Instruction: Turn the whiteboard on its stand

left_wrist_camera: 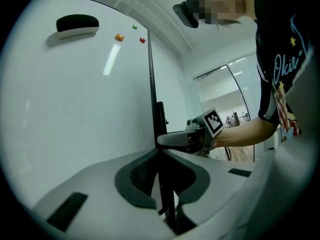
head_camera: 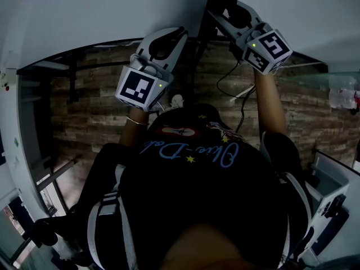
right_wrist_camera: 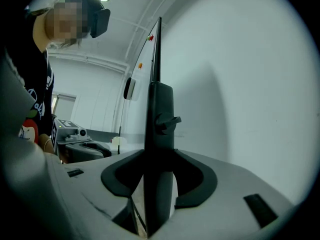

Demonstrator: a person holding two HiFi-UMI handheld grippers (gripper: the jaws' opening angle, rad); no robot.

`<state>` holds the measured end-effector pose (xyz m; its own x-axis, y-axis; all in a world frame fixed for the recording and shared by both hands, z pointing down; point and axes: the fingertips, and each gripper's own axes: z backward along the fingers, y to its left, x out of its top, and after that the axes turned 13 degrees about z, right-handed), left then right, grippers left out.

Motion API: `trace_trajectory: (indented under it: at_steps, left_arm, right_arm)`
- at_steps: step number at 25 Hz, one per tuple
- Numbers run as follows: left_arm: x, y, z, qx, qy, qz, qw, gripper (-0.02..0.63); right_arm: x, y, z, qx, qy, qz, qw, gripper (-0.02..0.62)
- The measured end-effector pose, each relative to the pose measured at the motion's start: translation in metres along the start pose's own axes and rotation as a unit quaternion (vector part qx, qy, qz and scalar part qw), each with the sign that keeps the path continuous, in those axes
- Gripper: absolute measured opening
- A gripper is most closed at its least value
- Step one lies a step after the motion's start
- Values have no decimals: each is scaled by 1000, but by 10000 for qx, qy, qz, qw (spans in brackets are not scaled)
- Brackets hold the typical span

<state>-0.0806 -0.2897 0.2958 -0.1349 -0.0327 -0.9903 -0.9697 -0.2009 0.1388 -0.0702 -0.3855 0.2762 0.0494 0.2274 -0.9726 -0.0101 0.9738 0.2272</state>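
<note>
The whiteboard (head_camera: pixel 84 16) spreads white across the top and left of the head view, with its black-framed edge facing me. My left gripper (head_camera: pixel 166 40) reaches up to that edge, and my right gripper (head_camera: pixel 232 11) holds it further right. In the left gripper view the left gripper (left_wrist_camera: pixel 160 160) is shut on the black edge frame (left_wrist_camera: pixel 150 84), the board face (left_wrist_camera: pixel 75 109) to its left. The right gripper (right_wrist_camera: pixel 159 165) is shut on the same frame (right_wrist_camera: pixel 160 109) just below a small knob (right_wrist_camera: pixel 167 120), with the board face (right_wrist_camera: pixel 240 84) to its right.
A black eraser (left_wrist_camera: pixel 77 25) and three small magnets (left_wrist_camera: pixel 119 37) cling to the board face. Below lie a wood-pattern floor (head_camera: pixel 304 111), a black cable (head_camera: pixel 236 77), dark stand bars (head_camera: pixel 73 77) and a white box (head_camera: pixel 332 190) at right.
</note>
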Motion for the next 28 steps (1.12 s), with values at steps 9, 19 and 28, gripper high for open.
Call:
trace_trajectory:
  at_steps: [9, 19, 28]
  left_arm:
    - [-3, 2, 6, -26, 6, -18, 10000, 40]
    - [-5, -5, 12, -112, -26, -17, 9999, 40]
    - [-8, -10, 20, -132, -23, -7, 9999, 40]
  right_arm:
    - [-1, 6, 2, -63, 42, 1, 10000, 176]
    - [0, 25, 6, -85, 12, 4, 10000, 176]
    - [5, 53, 3, -1, -60, 37, 10000, 178]
